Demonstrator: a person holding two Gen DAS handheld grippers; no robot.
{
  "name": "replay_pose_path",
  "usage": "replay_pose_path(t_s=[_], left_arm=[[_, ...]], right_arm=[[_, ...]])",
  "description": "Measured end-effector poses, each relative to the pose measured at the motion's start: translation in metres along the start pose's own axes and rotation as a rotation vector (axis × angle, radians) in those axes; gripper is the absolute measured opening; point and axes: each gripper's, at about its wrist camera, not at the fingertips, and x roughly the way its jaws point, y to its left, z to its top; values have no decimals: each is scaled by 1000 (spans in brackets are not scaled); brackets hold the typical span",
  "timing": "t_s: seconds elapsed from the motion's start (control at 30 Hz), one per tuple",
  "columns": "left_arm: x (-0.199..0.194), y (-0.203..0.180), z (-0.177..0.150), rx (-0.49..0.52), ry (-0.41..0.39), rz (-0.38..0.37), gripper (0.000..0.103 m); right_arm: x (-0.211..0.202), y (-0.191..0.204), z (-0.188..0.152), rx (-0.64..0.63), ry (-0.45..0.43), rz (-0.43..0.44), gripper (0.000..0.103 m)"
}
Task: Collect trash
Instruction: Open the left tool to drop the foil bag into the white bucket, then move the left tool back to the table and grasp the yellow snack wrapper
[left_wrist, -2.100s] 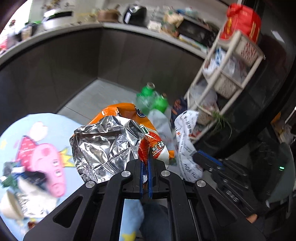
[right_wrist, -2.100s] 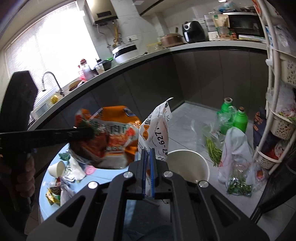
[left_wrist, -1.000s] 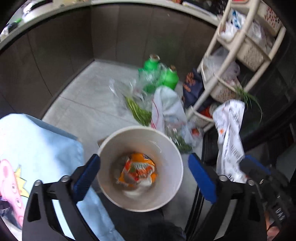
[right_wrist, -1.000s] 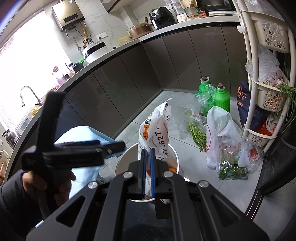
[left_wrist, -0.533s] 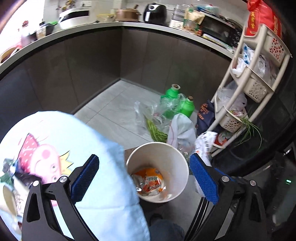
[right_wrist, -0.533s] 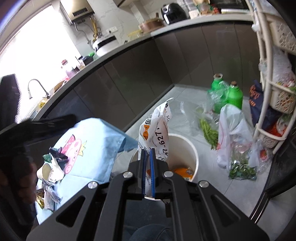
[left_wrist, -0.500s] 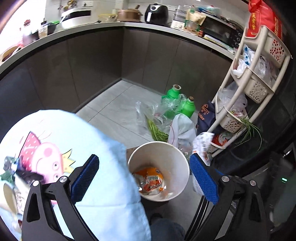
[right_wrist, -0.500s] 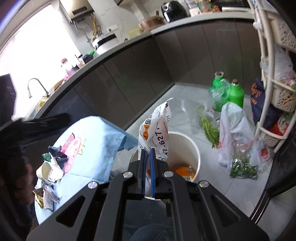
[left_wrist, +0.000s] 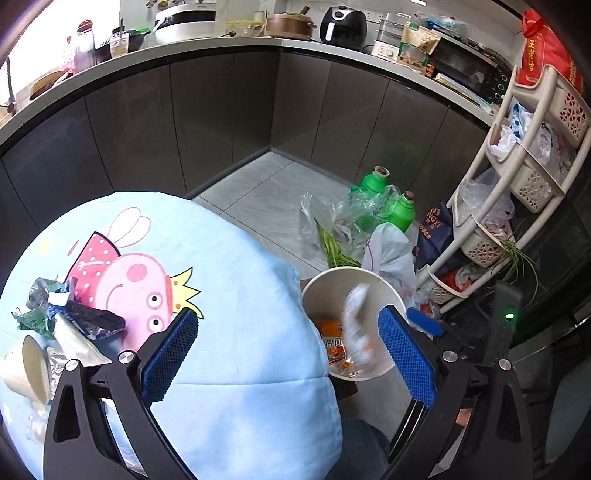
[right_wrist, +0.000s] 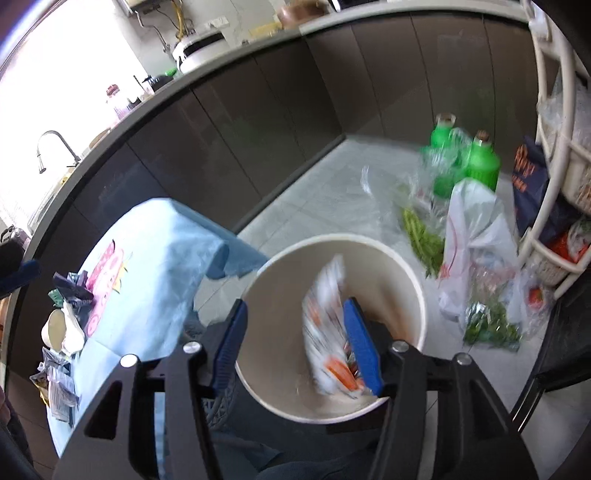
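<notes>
A cream round bin (left_wrist: 373, 277) stands on the floor beside the table; it also shows in the right wrist view (right_wrist: 280, 266). A white printed wrapper (right_wrist: 325, 325) is blurred, falling into the bin next to my open right gripper (right_wrist: 299, 347); it also shows in the left wrist view (left_wrist: 354, 325). An orange snack bag (left_wrist: 332, 345) lies in the bin. My left gripper (left_wrist: 288, 354) is open and empty over the table edge. A pile of wrappers and a paper cup (left_wrist: 55, 332) lies on the light-blue tablecloth (left_wrist: 229, 369).
Green bottles (left_wrist: 384, 199), plastic bags with green vegetables (left_wrist: 336, 243) and a white bag (left_wrist: 391, 251) lie on the floor behind the bin. A cream basket rack (left_wrist: 517, 177) stands at the right. Dark cabinets (left_wrist: 221, 110) line the back.
My right gripper has opened and let go of the white wrapper, which drops into the bin. The left gripper has swung left toward the table, still open.
</notes>
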Motion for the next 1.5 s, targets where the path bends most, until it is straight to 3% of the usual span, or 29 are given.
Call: replay_pose_path(t_s=[0.2,0.47,0.8,1.0,1.3,1.37,1.5], left_arm=[[-28,9,2,-29,-46,-19,94],[-99,50,-23,-97,-89,36,94],[-176,150,-104,-260,-101,187,94],[-197,203,-158,-363,-74,244,94],[-191,229,-210,-379,-25,191,94],[-187,233,-216,-373,-16,173,94],[-177,241,-220,-370,0,122,93]], right_arm=[[-67,25,22,-98,-148,2,100],[-123,90,20,-237,-162,45,100],[-121,193,-20,-352,-29,171,100],[-108,249,-45,-434,51,251,100],[-83,292,-92,-465,207,301,99],[-76,300,-104,-475,256,323,80],[-54,314,-123,-494,329,304,61]])
